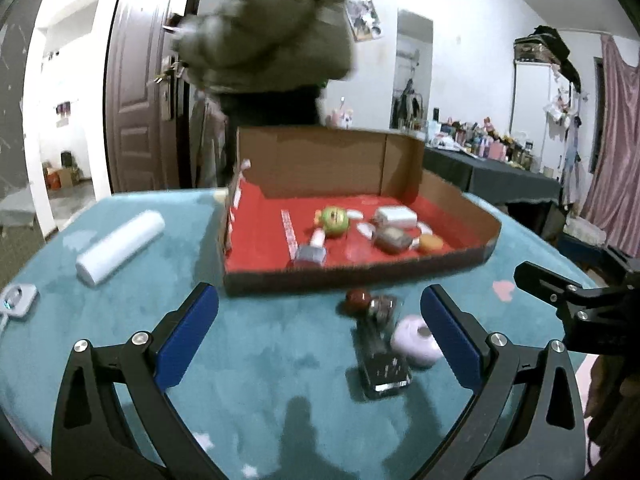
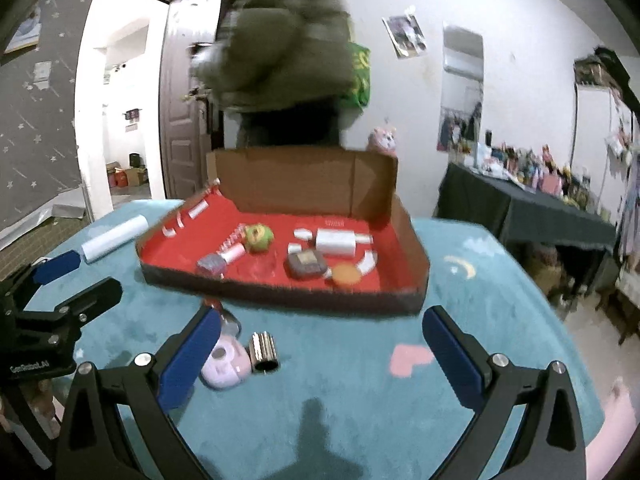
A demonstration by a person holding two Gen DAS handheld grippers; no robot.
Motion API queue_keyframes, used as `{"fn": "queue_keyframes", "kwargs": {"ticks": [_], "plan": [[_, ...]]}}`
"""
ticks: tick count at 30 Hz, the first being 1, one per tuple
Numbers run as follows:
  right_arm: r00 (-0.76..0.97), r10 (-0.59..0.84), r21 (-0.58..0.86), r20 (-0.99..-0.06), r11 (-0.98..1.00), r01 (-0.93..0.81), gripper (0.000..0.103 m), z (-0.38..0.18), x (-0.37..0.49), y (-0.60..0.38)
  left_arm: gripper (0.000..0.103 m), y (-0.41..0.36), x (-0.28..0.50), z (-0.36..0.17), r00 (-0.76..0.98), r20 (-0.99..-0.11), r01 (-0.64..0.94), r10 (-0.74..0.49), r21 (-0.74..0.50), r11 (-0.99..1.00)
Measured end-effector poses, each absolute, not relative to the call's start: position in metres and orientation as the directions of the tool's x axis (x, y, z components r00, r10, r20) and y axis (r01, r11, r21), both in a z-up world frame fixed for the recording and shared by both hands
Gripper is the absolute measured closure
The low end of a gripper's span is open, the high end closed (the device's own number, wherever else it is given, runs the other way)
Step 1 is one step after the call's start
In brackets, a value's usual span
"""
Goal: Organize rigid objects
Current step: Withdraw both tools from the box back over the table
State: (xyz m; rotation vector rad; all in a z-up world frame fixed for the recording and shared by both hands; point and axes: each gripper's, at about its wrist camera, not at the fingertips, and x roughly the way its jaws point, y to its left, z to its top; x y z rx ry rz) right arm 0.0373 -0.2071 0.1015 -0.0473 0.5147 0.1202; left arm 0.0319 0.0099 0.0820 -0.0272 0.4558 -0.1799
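Note:
A cardboard box with a red floor (image 1: 452, 216) (image 2: 404, 232) stands on the teal table and holds several small items: a green round toy (image 1: 335, 221) (image 2: 259, 237), a white charger (image 1: 395, 215) (image 2: 337, 241), a dark square case (image 1: 394, 239) (image 2: 306, 264), an orange disc (image 1: 431, 242) (image 2: 347, 274) and a nail polish bottle (image 1: 312, 251) (image 2: 218, 263). In front of the box lie a lilac round case (image 1: 416, 341) (image 2: 226, 362), a clear ribbed bottle (image 1: 382, 346) (image 2: 263, 351) and a red ball (image 1: 357, 300). My left gripper (image 1: 319, 334) is open above them. My right gripper (image 2: 322, 354) is open, empty, to their right.
A white cylinder (image 1: 120, 247) (image 2: 114, 238) lies left of the box. A small white device (image 1: 17, 300) sits at the table's left edge. A person in a green jacket (image 1: 272, 40) stands behind the box. A dark cluttered table (image 2: 532, 208) stands at the right.

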Motion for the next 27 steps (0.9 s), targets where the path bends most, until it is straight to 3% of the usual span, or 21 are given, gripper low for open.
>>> {"fn": "queue_keyframes", "kwargs": {"ticks": [10, 27], "plan": [[0.827, 0.101, 0.048, -0.552, 0.995, -0.089, 0.000, 0.062, 0.049, -0.215, 0.000, 0.011, 0.040, 0.049, 0.854, -0.493, 0.138, -0.169, -0.098, 0.986], [0.811, 0.094, 0.058, -0.578, 0.996, -0.074, 0.000, 0.055, 0.061, -0.225, 0.000, 0.001, 0.059, 0.036, 0.774, -0.602, 0.166, -0.198, -0.108, 0.980]]}}
